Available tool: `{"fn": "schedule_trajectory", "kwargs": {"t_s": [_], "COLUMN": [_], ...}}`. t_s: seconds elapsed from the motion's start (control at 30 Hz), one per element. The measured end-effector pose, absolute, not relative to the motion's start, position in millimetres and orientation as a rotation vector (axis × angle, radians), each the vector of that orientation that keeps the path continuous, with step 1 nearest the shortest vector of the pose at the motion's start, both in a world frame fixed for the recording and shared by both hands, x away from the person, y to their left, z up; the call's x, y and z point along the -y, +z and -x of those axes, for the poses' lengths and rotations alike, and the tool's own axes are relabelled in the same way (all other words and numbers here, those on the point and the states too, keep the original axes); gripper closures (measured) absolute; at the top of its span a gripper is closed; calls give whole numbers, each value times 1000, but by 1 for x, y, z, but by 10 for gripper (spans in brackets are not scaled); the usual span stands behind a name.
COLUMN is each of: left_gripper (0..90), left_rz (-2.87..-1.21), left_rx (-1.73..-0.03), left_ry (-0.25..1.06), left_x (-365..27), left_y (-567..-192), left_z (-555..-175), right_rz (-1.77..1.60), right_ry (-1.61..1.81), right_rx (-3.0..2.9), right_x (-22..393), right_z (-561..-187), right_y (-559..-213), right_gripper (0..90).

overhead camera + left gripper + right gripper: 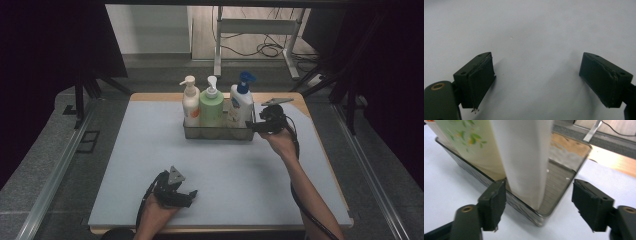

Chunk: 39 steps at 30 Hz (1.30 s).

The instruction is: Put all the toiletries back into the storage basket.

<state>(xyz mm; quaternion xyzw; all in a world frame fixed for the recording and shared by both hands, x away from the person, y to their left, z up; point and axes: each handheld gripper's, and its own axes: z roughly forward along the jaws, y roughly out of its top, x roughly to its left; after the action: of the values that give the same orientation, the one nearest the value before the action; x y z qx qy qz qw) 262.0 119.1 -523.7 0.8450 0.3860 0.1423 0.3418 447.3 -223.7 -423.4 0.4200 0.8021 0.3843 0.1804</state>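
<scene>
A clear plastic bin (220,132) stands at the back middle of the pale blue mat and holds three pump bottles: a cream one (190,102), a light green one (211,105) and a white one with a blue pump (241,102). My right gripper (251,126) is open at the bin's right end; in the right gripper view its jaws straddle the bin's corner (549,213), with the white bottle (524,157) just beyond them. My left gripper (191,197) rests open near the front edge, over bare mat (531,50).
The mat (150,165) covers most of the wooden table, whose edge (300,97) shows at the back right. Metal rails run along both sides. A stand with cables (270,47) sits on the floor behind the table.
</scene>
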Motion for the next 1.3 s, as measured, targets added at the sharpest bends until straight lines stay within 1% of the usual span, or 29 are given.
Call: {"fn": "schedule_trajectory", "kwargs": {"t_s": [0.1,0.23,0.3,0.6,0.67,0.9,1.3], "left_gripper": [123,123,123,123,123,123,123], "left_rz": [-2197,-2197,-2197,-2197,-2197,-2197,-2198], "left_rx": [-1004,-1004,-1004,-1004,-1004,-1005,-1004], "left_ry": [370,370,370,370,370,369,370], "left_x": [-119,-119,-119,-119,-119,-119,-119], "left_y": [-524,-524,-524,-524,-524,-524,-524], "left_z": [-262,-262,-262,-262,-262,-262,-262], "right_rz": [-1227,-1256,-1252,-1272,-1285,-1324,-1352], "right_ry": [1070,1082,1089,1071,1057,1027,1023], "right_rx": [-2256,-2255,-2254,-2232,-2226,-2235,-2268], "right_x": [232,237,236,227,225,220,211], "right_z": [-449,-453,-455,-470,-473,-484,-492], "right_y": [-426,-427,-427,-434,-436,-443,-458], "right_gripper": [414,616,689,884,900,900,900]}}
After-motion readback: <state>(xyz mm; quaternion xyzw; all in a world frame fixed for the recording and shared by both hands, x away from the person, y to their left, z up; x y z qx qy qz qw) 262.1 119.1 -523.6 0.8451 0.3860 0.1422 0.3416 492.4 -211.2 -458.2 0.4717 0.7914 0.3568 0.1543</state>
